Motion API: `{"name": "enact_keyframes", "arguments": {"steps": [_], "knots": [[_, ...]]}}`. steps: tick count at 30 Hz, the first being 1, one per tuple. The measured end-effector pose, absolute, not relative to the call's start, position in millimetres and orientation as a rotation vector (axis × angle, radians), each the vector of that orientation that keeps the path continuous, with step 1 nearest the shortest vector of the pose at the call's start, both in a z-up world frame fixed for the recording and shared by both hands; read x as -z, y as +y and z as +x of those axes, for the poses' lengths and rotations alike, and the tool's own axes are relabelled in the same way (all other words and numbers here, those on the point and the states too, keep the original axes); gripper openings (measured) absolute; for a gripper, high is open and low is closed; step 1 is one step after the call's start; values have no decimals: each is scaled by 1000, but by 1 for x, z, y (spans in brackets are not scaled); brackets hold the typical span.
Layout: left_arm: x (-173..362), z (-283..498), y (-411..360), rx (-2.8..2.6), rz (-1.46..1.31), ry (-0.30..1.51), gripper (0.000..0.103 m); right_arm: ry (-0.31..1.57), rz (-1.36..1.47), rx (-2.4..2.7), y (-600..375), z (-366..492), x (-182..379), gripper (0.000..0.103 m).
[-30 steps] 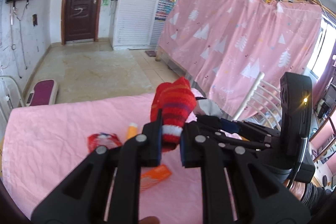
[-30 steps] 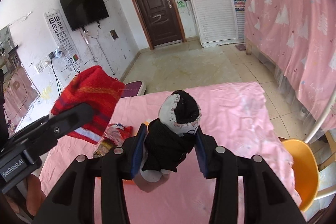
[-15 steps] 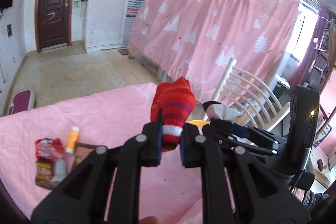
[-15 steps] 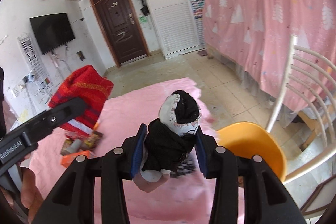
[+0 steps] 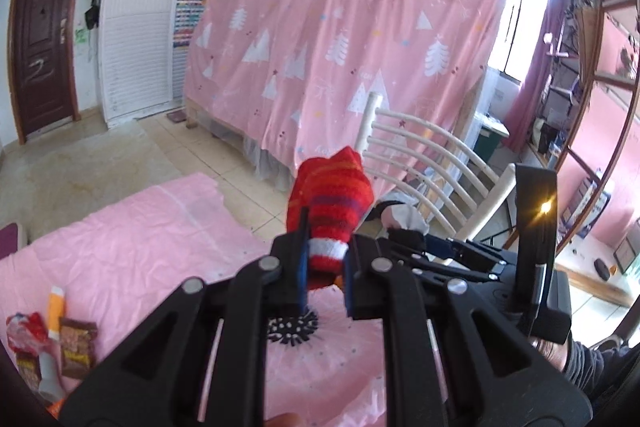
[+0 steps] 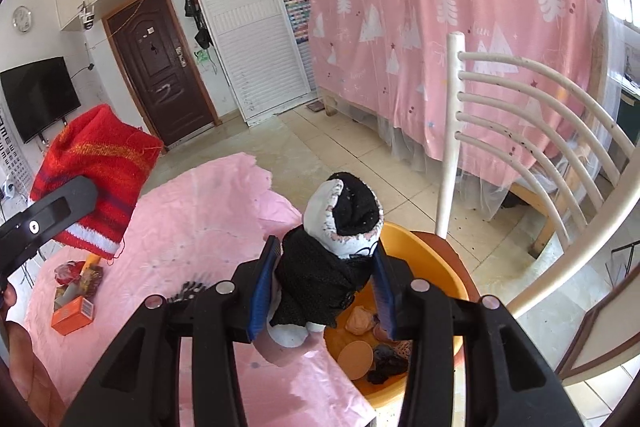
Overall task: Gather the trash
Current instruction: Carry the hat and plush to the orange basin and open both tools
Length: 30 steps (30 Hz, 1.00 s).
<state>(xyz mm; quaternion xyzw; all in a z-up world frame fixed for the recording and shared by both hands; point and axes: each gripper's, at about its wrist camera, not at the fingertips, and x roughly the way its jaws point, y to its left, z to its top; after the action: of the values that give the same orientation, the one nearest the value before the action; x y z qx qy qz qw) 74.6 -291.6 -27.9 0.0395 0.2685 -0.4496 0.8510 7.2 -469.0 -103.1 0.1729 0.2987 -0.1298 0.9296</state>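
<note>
My left gripper (image 5: 325, 267) is shut on a red striped knit sock (image 5: 330, 205), held above the pink-covered table (image 5: 140, 239). The sock also shows at the left of the right wrist view (image 6: 96, 183). My right gripper (image 6: 324, 287) is shut on a black and white sock (image 6: 340, 243), held over the near rim of an orange basin (image 6: 432, 267) that holds a few scraps and sits on a chair seat beside the table. Snack wrappers (image 5: 76, 343) and a glue stick (image 5: 54, 307) lie at the table's left. An orange box (image 6: 74, 315) lies there too.
A white slatted chair back (image 6: 520, 131) rises right of the basin. A black spiky item (image 5: 292, 327) lies on the table under my left gripper. A pink curtained bed (image 5: 340, 39) stands behind. Tiled floor (image 6: 332, 143) lies beyond the table.
Both grippers have swung right with their socks, from over the table's middle toward its right end. The orange basin and white chair have come into view under the right gripper.
</note>
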Motion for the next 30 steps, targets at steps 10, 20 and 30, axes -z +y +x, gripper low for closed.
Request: {"name": "enact_keyframes", "arguments": {"steps": [10,20,30], "knots": [[56,68,-332,1050,185,553,12,648,385,305,-502,9,134,33],[71,66,-352,1043,228,554,40,691,405,319,-521,13,154,40],[68,68,-344,1011,216,557,42,666,399,318,-521,8,145,41]]}}
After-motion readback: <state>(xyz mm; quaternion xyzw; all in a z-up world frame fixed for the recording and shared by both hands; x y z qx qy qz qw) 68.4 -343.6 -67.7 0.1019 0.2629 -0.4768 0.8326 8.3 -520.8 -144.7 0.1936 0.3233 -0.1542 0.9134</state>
